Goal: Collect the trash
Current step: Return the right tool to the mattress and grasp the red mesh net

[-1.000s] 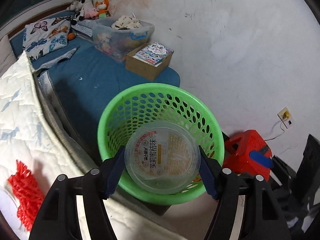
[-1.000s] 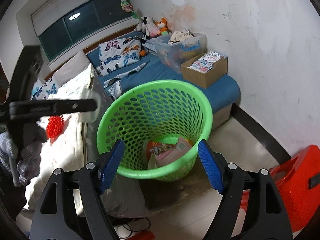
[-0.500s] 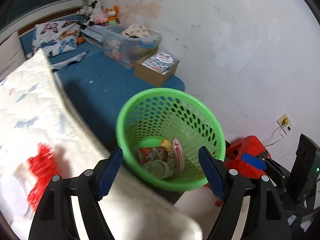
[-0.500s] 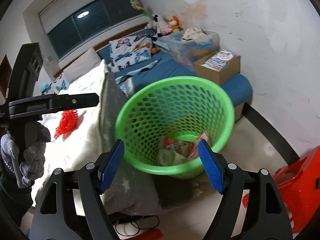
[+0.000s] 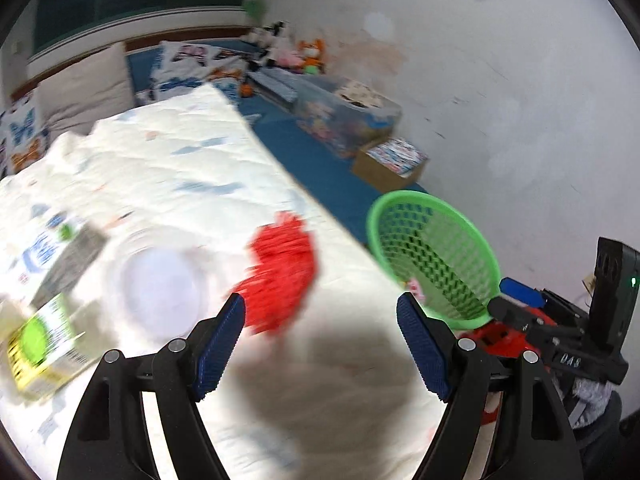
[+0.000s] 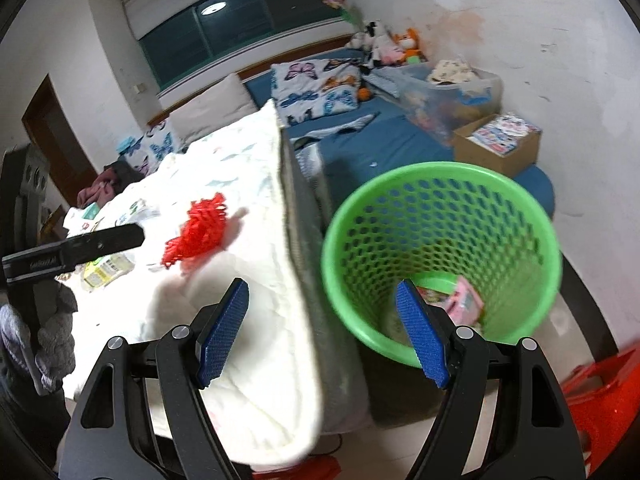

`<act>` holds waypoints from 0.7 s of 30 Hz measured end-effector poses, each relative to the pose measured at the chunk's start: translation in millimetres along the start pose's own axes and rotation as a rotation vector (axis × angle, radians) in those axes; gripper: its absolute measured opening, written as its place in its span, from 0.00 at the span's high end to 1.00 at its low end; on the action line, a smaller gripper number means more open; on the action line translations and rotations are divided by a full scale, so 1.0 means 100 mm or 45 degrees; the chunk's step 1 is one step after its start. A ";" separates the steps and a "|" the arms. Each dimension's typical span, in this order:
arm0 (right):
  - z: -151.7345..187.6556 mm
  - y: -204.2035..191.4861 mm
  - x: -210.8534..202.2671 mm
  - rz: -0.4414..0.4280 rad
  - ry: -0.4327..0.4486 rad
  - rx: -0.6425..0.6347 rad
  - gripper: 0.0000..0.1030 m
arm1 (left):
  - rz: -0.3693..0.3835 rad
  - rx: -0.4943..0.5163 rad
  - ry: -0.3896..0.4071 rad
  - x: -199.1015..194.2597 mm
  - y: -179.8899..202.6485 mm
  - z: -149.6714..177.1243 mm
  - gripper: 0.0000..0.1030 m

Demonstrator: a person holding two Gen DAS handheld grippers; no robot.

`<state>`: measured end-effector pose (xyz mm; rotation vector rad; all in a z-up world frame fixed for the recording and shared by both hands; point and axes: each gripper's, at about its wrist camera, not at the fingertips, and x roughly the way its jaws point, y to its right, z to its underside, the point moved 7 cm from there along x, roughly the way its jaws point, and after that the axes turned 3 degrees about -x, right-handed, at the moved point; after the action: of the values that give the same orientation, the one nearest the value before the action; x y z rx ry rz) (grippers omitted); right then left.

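White quilted bedding [image 5: 168, 184] fills your view: with both sets of jaws wide and empty, bring the left gripper [image 5: 320, 344] squarely over the red mesh scrap [image 5: 282, 276] just ahead, basket [image 6: 440, 256] beyond your right gripper [image 6: 322, 334].

Both wrist fisheyes are looking obliquely downward. The left view is facing the white quilt [image 5: 168, 184], close below, with the green basket [image 5: 436, 264] at right. The right view is facing that basket [image 6: 440, 256] nearer, centre-right. The 2 views are sharing quilt [image 6: 240, 240], basket and red mesh [image 5: 284, 272].
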<state>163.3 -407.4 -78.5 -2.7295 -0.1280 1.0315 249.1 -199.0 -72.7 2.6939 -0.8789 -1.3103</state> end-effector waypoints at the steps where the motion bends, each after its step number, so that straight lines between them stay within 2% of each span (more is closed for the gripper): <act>1: -0.02 -0.07 0.05 -0.014 -0.007 -0.011 0.26 | -0.025 -0.020 0.013 -0.07 -0.12 0.03 0.27; 10: -0.23 -0.63 0.48 -0.125 -0.069 -0.059 0.28 | -0.132 -0.161 0.088 -0.50 -0.74 0.25 0.27; 21: -0.40 -1.06 0.97 -0.174 -0.133 -0.045 0.34 | -0.161 -0.244 0.096 -0.68 -1.02 0.47 0.27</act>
<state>262.6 -295.9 -86.7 -2.6541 -0.3481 1.1427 230.4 -69.9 -79.9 2.6648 -0.5532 -1.2346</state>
